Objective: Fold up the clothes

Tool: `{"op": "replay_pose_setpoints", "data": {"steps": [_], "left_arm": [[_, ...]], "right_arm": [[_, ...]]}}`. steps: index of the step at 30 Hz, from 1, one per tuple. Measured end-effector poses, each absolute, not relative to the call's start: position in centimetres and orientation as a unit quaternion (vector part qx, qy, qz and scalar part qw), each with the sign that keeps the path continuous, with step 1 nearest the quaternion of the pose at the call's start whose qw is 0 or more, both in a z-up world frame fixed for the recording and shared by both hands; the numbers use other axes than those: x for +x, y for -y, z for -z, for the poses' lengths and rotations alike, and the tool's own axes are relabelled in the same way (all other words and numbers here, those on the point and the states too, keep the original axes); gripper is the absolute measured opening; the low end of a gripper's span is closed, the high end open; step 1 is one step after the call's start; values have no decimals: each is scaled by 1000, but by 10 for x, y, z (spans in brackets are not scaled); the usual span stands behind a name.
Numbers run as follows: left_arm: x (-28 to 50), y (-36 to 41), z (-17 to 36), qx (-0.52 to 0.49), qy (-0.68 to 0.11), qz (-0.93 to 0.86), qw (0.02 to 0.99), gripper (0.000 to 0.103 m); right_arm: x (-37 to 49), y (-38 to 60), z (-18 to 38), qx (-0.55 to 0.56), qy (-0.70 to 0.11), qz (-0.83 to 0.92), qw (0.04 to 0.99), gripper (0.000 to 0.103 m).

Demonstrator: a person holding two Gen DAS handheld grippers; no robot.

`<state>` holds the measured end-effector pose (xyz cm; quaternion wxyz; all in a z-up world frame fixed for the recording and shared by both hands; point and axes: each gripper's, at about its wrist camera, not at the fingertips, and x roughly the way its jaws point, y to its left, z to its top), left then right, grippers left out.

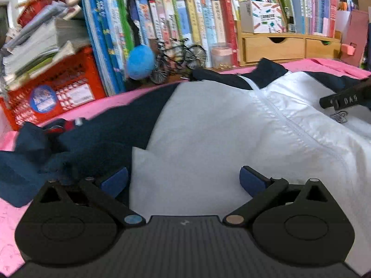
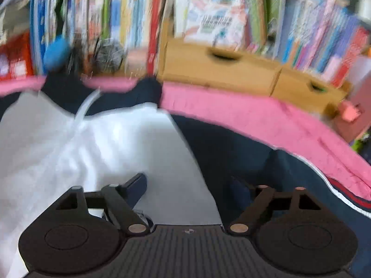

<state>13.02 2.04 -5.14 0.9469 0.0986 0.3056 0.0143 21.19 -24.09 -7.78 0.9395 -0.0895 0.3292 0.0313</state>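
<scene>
A white and navy jacket lies spread on the pink cover, its zip running down the white front. Its navy sleeve is bunched at the left. My left gripper hovers low over the white front, open, with nothing between its blue pads. A black finger of the other gripper shows at the right edge over the chest logo. In the blurred right wrist view, my right gripper stands open over the seam where the white front meets the navy sleeve; nothing is gripped.
Behind the pink cover stands a row of books, a red crate, a blue ball, a small model bicycle and a wooden drawer box. The cover's far right edge lies bare.
</scene>
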Motion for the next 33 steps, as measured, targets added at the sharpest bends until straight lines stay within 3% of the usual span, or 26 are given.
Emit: {"op": "replay_pose_setpoints", "data": {"steps": [4,8,12,15,17,19,21,23,27,33], "left_arm": [[123,-60,10,112,-253,-76,958,103],[169,-126,-27,132,-222,-226,939,103],[242,-184,-20,136,-310,-250,907,103],[281,-206,14,148,-408,-232,871,103],[280,-210,27,135,-421,-223,869,103],[272,-211,34,122,-416,-215,875,89],[262,-206,28,122,-396,-235,879,31],[251,-202,13,117,-339,-242,901,12],[217,-191,-48,50,-225,-178,957,7],[133,-108,-106,109,-94,3,990,9]], "right_arm": [[201,230,80,-114,-298,-7,948,91],[210,236,83,-113,-301,1,947,97],[227,246,87,-109,-304,7,946,100],[230,245,87,-109,-306,12,946,102],[232,247,87,-104,-308,11,946,102],[234,250,86,-94,-312,9,945,103],[236,255,86,-75,-319,4,945,103],[240,263,85,-49,-329,-2,943,103],[243,271,85,-16,-340,-9,940,103],[243,270,85,-19,-339,-6,941,103]]}}
